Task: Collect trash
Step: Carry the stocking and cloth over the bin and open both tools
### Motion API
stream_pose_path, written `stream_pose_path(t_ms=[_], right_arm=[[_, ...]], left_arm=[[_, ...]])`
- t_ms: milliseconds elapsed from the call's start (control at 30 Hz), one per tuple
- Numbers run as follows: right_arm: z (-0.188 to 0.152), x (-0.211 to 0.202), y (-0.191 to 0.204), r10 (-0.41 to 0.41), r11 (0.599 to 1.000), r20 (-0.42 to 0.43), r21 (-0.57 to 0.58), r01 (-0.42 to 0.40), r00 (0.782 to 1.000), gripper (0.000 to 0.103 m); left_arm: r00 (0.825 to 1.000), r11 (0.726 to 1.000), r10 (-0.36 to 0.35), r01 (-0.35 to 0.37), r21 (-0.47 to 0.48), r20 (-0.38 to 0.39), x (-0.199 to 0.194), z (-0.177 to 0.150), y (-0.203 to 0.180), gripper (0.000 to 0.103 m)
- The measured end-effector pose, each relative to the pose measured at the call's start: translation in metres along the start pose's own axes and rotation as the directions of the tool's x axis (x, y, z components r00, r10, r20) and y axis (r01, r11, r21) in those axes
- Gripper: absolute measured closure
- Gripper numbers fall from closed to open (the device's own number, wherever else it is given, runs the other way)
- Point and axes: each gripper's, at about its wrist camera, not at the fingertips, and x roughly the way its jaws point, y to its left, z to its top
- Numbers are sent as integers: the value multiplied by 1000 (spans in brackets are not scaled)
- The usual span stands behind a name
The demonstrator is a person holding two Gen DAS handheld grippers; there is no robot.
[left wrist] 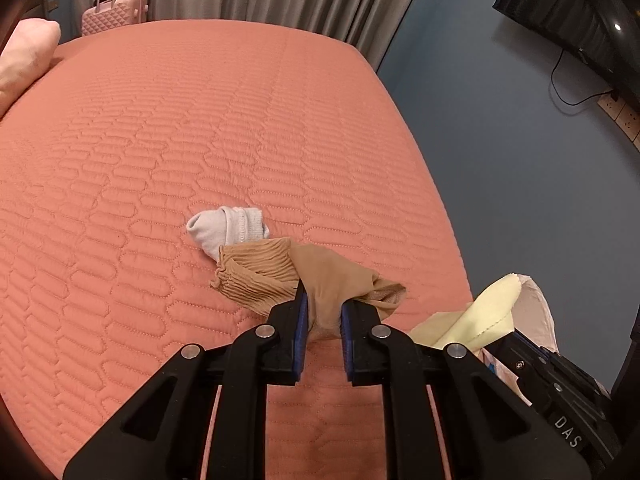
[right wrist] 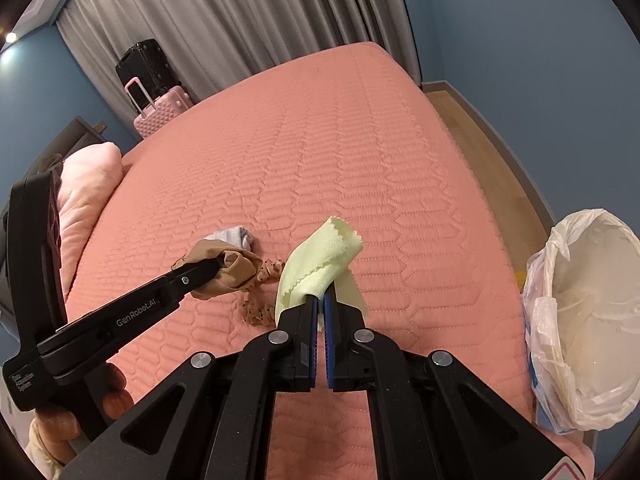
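a person's two handheld grippers work over a bed [right wrist: 360,152] covered in a quilted salmon-pink spread. the left gripper [left wrist: 323,322], seen from its own camera, has its blue-padded fingers [left wrist: 301,332] drawn in on a tan nylon stocking [left wrist: 320,276], with only the bunched fabric keeping the pads apart; the stocking's ribbed cuff fans out toward 10 o'clock of the jaws, and its toe end trails toward 2 o'clock. a small white sock [left wrist: 228,227] lies on the spread just beyond the stocking, at about 11 o'clock from the left gripper's tips, touching or nearly touching the cuff.

the right gripper [right wrist: 321,312] is pinched almost fully closed on a pale yellow cloth [right wrist: 320,264], which stands up from the jaws and folds over toward 1 o'clock. in the right wrist view, a scrap of brown dotted lace [right wrist: 260,308] rests on the spread at 9 o'clock of the right gripper's tips, between the two tools. a bin lined with a clear plastic bag [right wrist: 588,320] sits off the bed's edge at 3 o'clock of that view, well apart from both held items. a pink pillow [right wrist: 88,192] lies at 9 o'clock, and a pink suitcase [right wrist: 160,112] and a black suitcase [right wrist: 144,64] stand by grey curtains [right wrist: 240,12] at 11 o'clock. fingers of the person's hand [right wrist: 112,396] wrap the left tool's handle at 8 o'clock.
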Motion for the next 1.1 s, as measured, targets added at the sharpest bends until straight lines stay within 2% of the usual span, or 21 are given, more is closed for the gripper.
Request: stream_pose_path(t_ms=[200,467,767,1100], right_arm=[[7,-39,3,8,1000,64,-7,-8,998,101],[9,-89,-19,-9,1000,138,10,8,990,101],[9,-137,-68,-65,996,210,66,53,976,101],[1,-177,-126,-141,982,254,162,102,957,101]], left_arm=[[998,999,-19,17,35,57,-29,1,-28,89],[994,992,-70,59,115,89,-54,-3,-78,89],[988,969,-131,111,221,79,-57,-15,-144,89],[982,925,-187,165,341,31,-47,-34,-213,89]])
